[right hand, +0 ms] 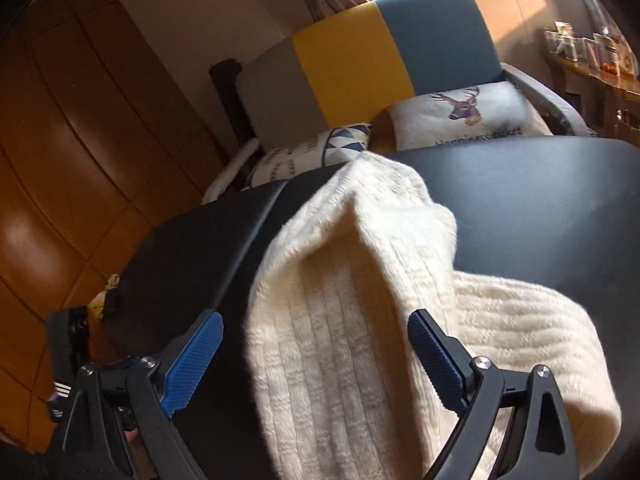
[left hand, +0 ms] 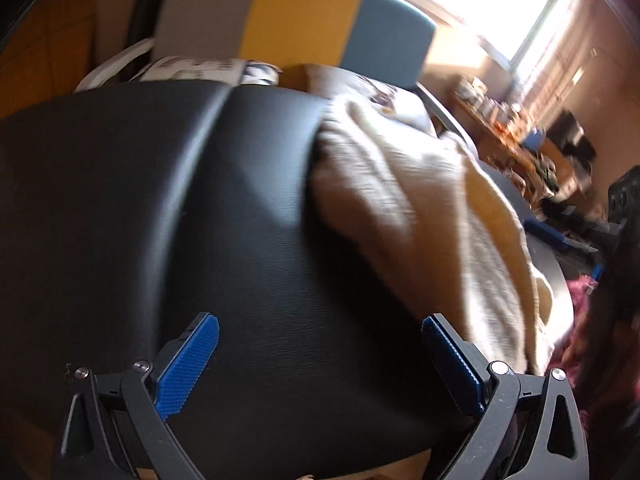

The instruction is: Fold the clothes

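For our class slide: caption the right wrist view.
Open right gripper over a cream knit on a black table.

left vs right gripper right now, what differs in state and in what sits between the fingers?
The left gripper has only bare black table between its fingers; the right gripper has the cream knit sweater running through its gap. The left gripper sits off the sweater's edge, with the cloth to its right; the right gripper is over the cloth. Shared: both are open, gripping nothing, with blue pads.
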`<state>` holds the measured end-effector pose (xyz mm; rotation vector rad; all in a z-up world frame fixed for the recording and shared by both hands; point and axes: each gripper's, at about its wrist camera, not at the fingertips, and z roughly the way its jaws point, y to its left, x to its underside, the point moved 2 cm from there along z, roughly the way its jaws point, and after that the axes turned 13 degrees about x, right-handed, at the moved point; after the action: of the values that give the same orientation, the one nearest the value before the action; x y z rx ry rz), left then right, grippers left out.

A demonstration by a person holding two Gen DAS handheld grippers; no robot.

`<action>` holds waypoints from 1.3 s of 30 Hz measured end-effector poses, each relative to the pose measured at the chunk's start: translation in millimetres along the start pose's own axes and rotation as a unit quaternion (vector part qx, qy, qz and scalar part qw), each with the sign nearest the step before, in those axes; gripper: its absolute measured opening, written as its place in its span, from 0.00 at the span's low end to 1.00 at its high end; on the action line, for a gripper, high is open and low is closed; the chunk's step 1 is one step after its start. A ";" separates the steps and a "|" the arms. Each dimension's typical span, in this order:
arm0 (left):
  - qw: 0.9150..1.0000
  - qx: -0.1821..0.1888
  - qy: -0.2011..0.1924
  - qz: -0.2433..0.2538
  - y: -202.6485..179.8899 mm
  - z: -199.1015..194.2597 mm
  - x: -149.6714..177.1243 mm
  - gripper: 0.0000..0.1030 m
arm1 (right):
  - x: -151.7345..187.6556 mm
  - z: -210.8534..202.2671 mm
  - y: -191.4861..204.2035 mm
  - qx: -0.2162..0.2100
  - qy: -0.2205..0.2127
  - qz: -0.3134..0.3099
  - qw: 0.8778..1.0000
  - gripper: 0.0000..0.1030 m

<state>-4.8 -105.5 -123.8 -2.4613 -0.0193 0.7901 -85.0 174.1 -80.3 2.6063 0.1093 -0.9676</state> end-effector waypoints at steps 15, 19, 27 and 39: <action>0.991 -0.043 -0.016 -0.125 83.6 -27.8 9.5 1.00 | 44.6 30.4 -78.5 0.158 0.134 0.023 0.978 0.58; 0.992 0.009 -0.003 -0.127 70.7 -9.8 -1.0 1.00 | 80.9 10.7 -98.8 0.189 0.140 0.049 0.971 0.20; 0.993 0.063 0.049 -0.090 26.3 6.6 -5.4 1.00 | 72.7 -22.4 -113.6 0.159 0.054 0.149 0.974 0.05; 0.994 0.071 -0.026 -0.082 26.6 -66.7 -50.5 1.00 | -46.2 41.2 71.9 -0.127 0.020 0.088 0.988 0.08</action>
<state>-14.3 -170.2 -65.2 -2.2711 -0.1776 0.7569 -131.7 94.7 -57.7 2.3575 0.0114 -0.7853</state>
